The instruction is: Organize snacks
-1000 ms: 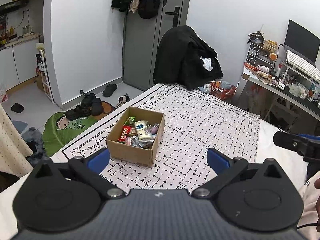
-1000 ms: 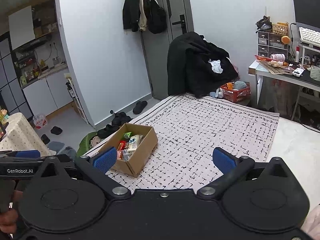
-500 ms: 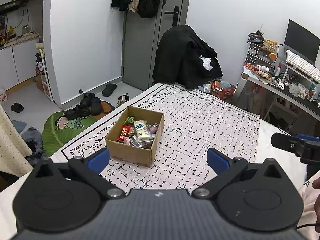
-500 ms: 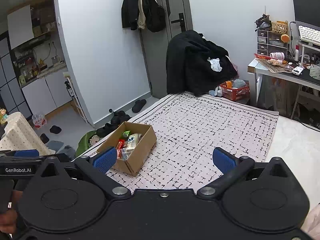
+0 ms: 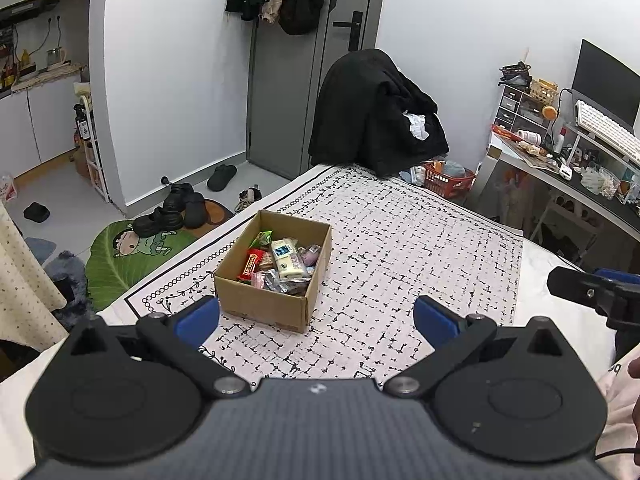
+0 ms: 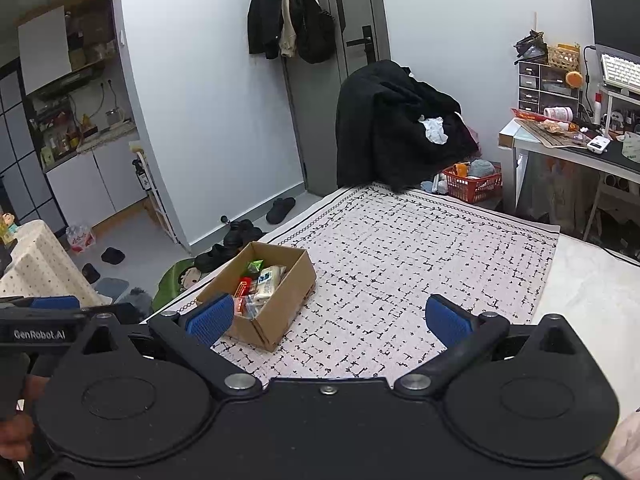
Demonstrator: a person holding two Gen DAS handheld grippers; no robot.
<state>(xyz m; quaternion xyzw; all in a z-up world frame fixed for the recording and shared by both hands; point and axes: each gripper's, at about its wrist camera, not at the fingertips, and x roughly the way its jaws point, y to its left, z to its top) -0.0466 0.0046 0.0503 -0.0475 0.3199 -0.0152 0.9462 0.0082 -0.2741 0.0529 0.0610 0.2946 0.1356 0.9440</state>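
Observation:
An open cardboard box (image 5: 264, 304) sits on the patterned cloth (image 5: 400, 248) near its left edge. It holds several wrapped snacks (image 5: 280, 264), among them a red bar and a pale packet. The box also shows in the right wrist view (image 6: 288, 300). My left gripper (image 5: 316, 320) is open and empty, held back from the box and above the cloth. My right gripper (image 6: 328, 322) is open and empty, to the right of the box. The right gripper's tip shows at the right edge of the left wrist view (image 5: 588, 288).
A chair draped with black clothes (image 5: 376, 120) stands beyond the cloth's far end. A cluttered desk (image 5: 560, 164) is at the right, with a red basket (image 5: 448, 180) below. Shoes (image 5: 180, 208) and a green mat (image 5: 132, 252) lie on the floor at left.
Both grippers have drifted slightly back and up, so the box looks a little farther away. Both stay open and empty. The box has not moved.

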